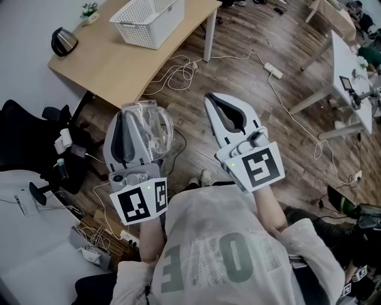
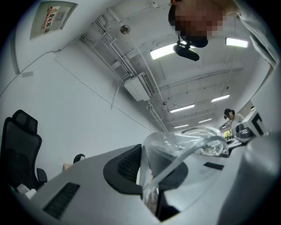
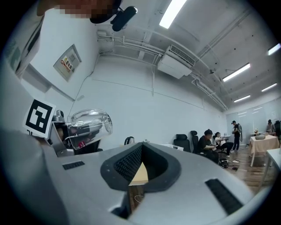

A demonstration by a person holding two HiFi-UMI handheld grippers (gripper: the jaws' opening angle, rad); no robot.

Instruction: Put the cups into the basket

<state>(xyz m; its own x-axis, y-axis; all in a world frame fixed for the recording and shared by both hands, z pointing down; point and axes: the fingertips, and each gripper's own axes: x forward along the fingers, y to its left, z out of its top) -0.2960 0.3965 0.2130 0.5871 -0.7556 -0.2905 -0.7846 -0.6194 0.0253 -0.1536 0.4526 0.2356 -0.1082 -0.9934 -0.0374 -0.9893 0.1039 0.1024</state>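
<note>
In the head view a clear plastic cup [image 1: 152, 127] lies on its side in my left gripper [image 1: 132, 113], which is shut on its wall, held over the wooden floor. The left gripper view shows the cup [image 2: 186, 147] pinched between the jaws of the left gripper [image 2: 149, 182]. My right gripper [image 1: 215, 101] is beside it, shut and empty. In the right gripper view the right gripper [image 3: 139, 173] has nothing between its pads, and the cup [image 3: 90, 122] shows at the left. The white perforated basket [image 1: 149, 21] stands on the wooden table [image 1: 107, 62], far ahead of both grippers.
A dark kettle [image 1: 63, 40] and a small plant [image 1: 89, 10] sit at the table's left end. Cables [image 1: 178, 71] and a power strip [image 1: 274, 70] lie on the floor. A black chair [image 1: 24, 131] stands at the left and white desks [image 1: 348, 65] at the right.
</note>
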